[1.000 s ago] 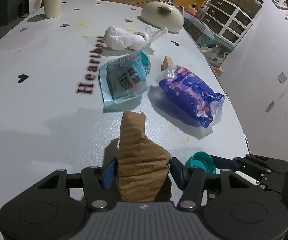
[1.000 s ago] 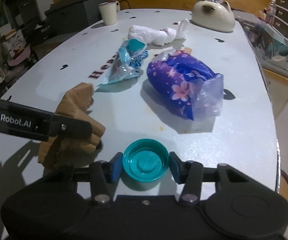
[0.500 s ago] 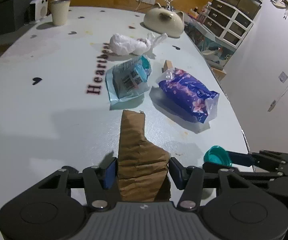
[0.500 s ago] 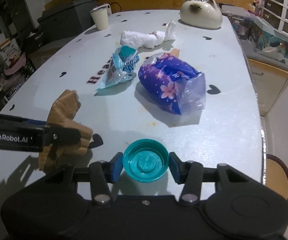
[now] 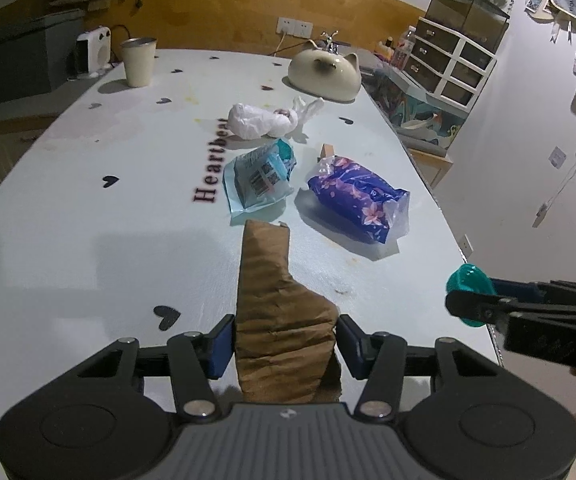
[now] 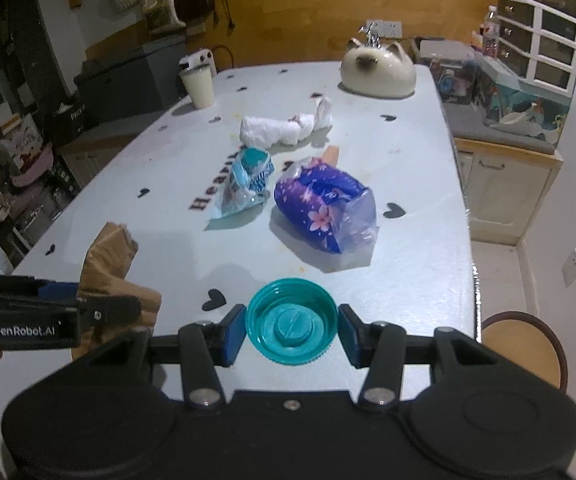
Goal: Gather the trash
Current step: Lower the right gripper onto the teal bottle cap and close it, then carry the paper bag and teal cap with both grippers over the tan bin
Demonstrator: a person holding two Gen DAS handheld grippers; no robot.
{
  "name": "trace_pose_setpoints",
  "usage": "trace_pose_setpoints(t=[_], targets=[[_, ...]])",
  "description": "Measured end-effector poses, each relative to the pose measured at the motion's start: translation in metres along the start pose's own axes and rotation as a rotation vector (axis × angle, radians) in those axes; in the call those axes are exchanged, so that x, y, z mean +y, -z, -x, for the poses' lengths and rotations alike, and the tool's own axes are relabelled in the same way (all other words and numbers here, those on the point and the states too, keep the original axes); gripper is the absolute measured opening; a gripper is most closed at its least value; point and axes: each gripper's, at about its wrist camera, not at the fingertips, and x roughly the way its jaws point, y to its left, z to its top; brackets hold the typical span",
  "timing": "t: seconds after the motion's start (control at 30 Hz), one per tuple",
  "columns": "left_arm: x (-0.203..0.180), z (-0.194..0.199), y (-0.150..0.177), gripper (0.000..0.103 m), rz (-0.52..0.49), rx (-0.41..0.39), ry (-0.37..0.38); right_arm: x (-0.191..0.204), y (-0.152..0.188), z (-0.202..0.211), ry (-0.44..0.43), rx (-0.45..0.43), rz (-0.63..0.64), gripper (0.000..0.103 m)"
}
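Nearest in, left gripper [image 5: 284,344] clamping a crumpled brown paper bag [image 5: 276,312] between its blue pads, jaws having just been squeezing in a touch more on the paper, bag sticking up and away from the fingers, above the table

Beside it on the right, right gripper [image 6: 292,330] gripping a teal bottle cap [image 6: 291,320], open side facing the camera, pads pressing on both sides of the rim, cap also off the white table [image 6: 416,240]

Further out, lying on the tabletop: purple floral plastic pack [image 6: 324,208] on the right, light blue wrapper [image 6: 244,184] just left of it, beside the lettering "Heartbeat" [image 5: 214,168]

Peeking out behind the purple pack, a small tan piece [image 6: 331,155], too small to tell what

Beyond those, sitting mid-table, a knotted white plastic bag [image 6: 284,128]

At the far end, standing on the left, a cream cup [image 6: 199,86]; resting on the right, a cat-shaped cream container [image 6: 378,70]

Past the far edge, showing on the left, a small white heater [image 5: 93,53]
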Motion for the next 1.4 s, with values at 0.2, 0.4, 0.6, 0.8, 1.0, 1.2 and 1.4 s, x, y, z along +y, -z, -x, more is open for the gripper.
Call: trace_pose_setpoints(t=[0.2, 0.4, 0.6, 0.8, 1.0, 1.2, 1.4], targets=[[-0.01, 0.023, 0.008, 0.054, -0.01, -0.032, -0.014, -0.002, 0.007, 0.031, 0.012, -0.037, -0.013, 0.05], [-0.021, 0.039, 0.017, 0.054, -0.017, -0.054, -0.014, -0.006, 0.014, 0.057, 0.026, -0.073, -0.011, 0.05], [-0.039, 0.049, 0.02, 0.054, -0.039, -0.07, -0.006, -0.013, 0.022, 0.078, 0.043, -0.098, -0.015, 0.05], [-0.066, 0.048, 0.021, 0.054, -0.05, -0.074, -0.011, -0.031, 0.029, 0.09, 0.05, -0.108, -0.033, 0.05], [-0.098, 0.038, 0.019, 0.054, -0.05, -0.063, -0.025, -0.061, 0.032, 0.096, 0.045, -0.106, -0.045, 0.05], [-0.139, 0.021, 0.011, 0.054, -0.046, -0.051, -0.031, -0.106, 0.028, 0.1, 0.045, -0.103, -0.055, 0.05], [-0.19, -0.008, 0.0, 0.054, -0.051, -0.024, -0.025, -0.161, 0.021, 0.098, 0.037, -0.086, -0.065, 0.05]])
